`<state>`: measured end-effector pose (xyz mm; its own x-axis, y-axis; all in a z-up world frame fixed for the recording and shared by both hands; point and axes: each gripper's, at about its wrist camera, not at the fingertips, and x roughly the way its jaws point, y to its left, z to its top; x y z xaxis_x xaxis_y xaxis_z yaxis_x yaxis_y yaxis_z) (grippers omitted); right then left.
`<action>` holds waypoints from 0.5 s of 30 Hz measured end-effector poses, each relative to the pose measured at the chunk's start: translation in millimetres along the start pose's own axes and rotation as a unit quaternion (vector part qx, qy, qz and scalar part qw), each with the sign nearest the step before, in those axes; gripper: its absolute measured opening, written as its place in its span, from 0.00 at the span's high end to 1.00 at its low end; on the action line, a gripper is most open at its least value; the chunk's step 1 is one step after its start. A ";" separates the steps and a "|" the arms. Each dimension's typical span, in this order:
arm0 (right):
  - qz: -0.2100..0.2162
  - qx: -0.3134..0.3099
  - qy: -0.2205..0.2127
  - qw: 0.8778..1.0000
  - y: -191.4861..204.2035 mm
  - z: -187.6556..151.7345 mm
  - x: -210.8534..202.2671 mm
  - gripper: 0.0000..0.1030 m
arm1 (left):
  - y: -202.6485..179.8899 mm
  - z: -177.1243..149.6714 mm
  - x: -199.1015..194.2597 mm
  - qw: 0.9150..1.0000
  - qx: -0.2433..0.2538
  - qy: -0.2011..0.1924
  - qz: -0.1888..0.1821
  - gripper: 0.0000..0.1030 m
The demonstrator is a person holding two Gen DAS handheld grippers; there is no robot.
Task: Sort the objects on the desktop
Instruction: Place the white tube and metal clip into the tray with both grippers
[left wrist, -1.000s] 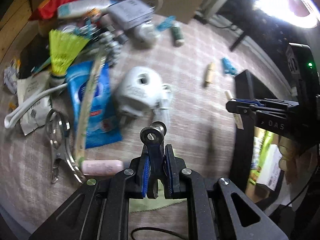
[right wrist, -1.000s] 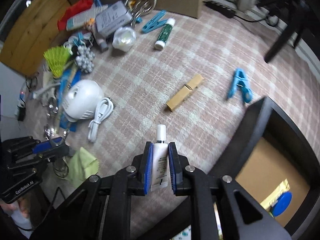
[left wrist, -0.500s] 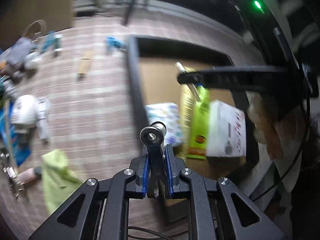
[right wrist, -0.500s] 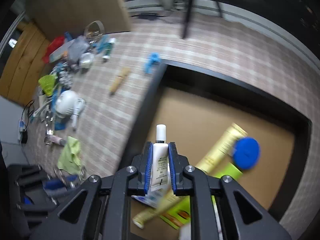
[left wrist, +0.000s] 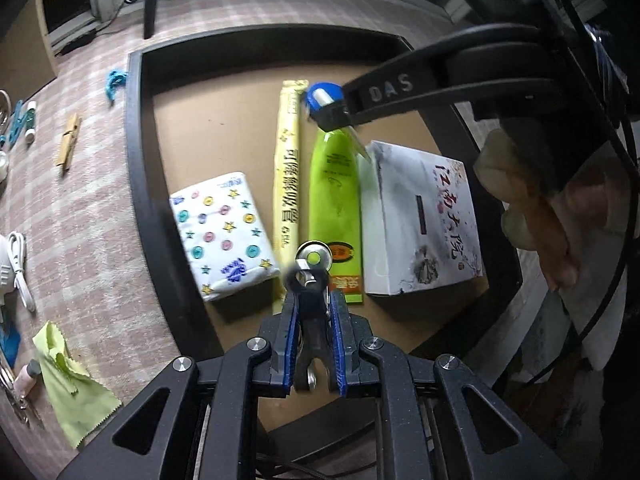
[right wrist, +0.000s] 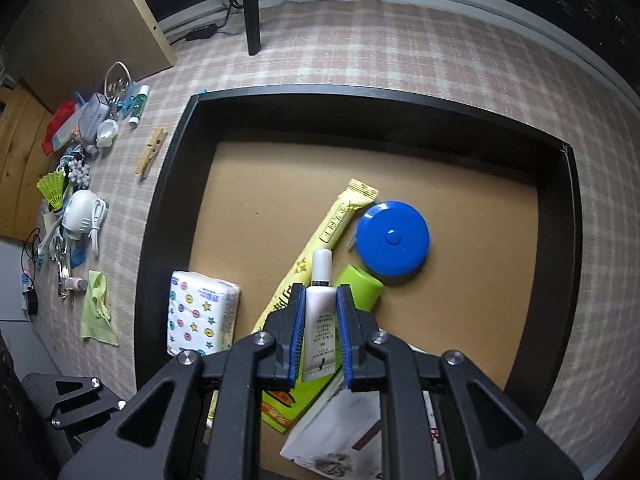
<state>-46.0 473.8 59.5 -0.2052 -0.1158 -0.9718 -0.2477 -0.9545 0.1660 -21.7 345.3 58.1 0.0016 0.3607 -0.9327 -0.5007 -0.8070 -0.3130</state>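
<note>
**Two grippers held small items over a black tray on a checked cloth**

A table covered in a pale checked cloth (right wrist: 400, 48) held a shallow black tray (right wrist: 160, 216) with a brown cardboard floor. Inside the tray lay a tissue pack (right wrist: 200, 312) printed with buttons and stars at the near left, a long yellow sachet (right wrist: 336, 224) on a slant, a green tube (left wrist: 334, 196), a round blue tape measure (right wrist: 392, 237) and a white box (left wrist: 424, 216) with brush lettering at the right.

The right gripper (right wrist: 320, 334) hung above the middle of the tray, its blue pads clamped on a small white tube (right wrist: 320, 312) with its cap pointing away. The left gripper (left wrist: 313, 344) hung over the tray's near edge, pads pressed together on a dark metal clip (left wrist: 308, 280) with a ring at its tip.

Left of the tray, on the cloth, were a wooden clothespin (right wrist: 151, 151), a blue peg (left wrist: 114, 82), a green cloth (right wrist: 98, 308), a white charger with cable (right wrist: 82, 214), a yellow shuttlecock (right wrist: 52, 188) and a far heap of mixed clutter.
</note>
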 end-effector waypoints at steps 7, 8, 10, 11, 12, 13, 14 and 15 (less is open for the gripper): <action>-0.009 -0.010 -0.004 1.000 9.5 2.4 -3.6 0.83 | 2.4 -0.4 -10.7 1.000 -0.004 -0.015 0.009 0.68; -0.008 -0.011 -0.005 1.000 11.3 4.1 -3.3 0.83 | 4.2 -0.5 -12.4 1.000 -0.006 -0.016 0.011 0.68; -0.006 -0.015 -0.010 1.000 15.9 6.9 -6.0 0.83 | 12.5 -1.8 -19.3 1.000 -0.013 -0.022 0.016 0.68; -0.005 -0.019 -0.011 1.000 19.5 8.6 -7.7 0.83 | 17.4 -2.9 -22.8 0.999 -0.017 -0.026 0.022 0.68; -0.004 -0.023 -0.014 1.000 24.1 10.3 -9.6 0.83 | 22.3 -4.1 -25.7 0.999 -0.021 -0.029 0.027 0.68; -0.002 -0.026 -0.015 1.000 27.0 11.6 -10.4 0.83 | 28.4 -5.6 -28.5 0.999 -0.026 -0.031 0.031 0.68; 0.000 -0.031 -0.016 0.999 32.1 13.3 -11.4 0.83 | 39.7 -7.7 -32.8 0.998 -0.038 -0.032 0.037 0.68; 0.002 -0.036 -0.017 0.999 37.5 15.1 -12.4 0.83 | 46.8 -11.2 -35.8 0.997 -0.047 -0.034 0.042 0.68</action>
<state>-67.1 443.6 80.3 -0.2393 -0.1112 -0.9646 -0.1781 -0.9715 0.1562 -35.5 289.4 74.8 -0.0977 0.3177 -0.9431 -0.4138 -0.8749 -0.2518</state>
